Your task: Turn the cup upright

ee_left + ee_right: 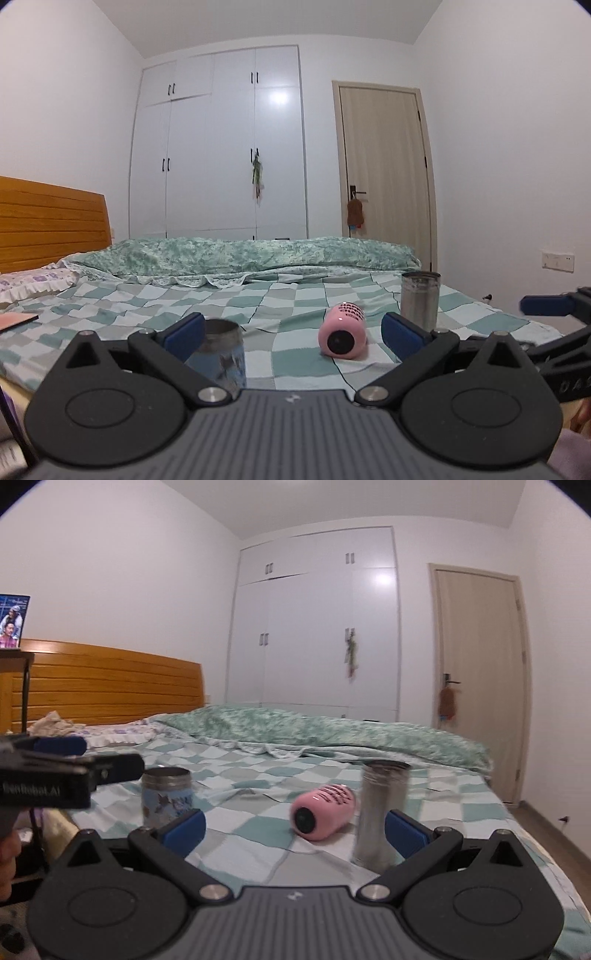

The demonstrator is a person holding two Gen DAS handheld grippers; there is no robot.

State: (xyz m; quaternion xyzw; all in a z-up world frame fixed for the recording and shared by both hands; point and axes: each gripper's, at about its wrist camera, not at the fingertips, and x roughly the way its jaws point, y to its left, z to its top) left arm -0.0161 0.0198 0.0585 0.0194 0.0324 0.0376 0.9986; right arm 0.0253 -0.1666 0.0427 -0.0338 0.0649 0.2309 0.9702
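Right wrist view: pink cup point(323, 811) lies sideways on the checkered bed point(240, 834) between upright blue-patterned cup point(167, 795) left and steel tumbler point(380, 812) right; contents unseen; both grippers' point(293, 827) point(293, 334) jaws wide, empty.

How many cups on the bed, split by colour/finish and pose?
Pink cup, lying on its side: 1
Plain steel cup, upright: 1
Steel cup with blue printed wrap, upright: 1
Total: 3 cups on the checked bedsheet, 1 left to flip. Left gripper and right gripper are both open, holding nothing.
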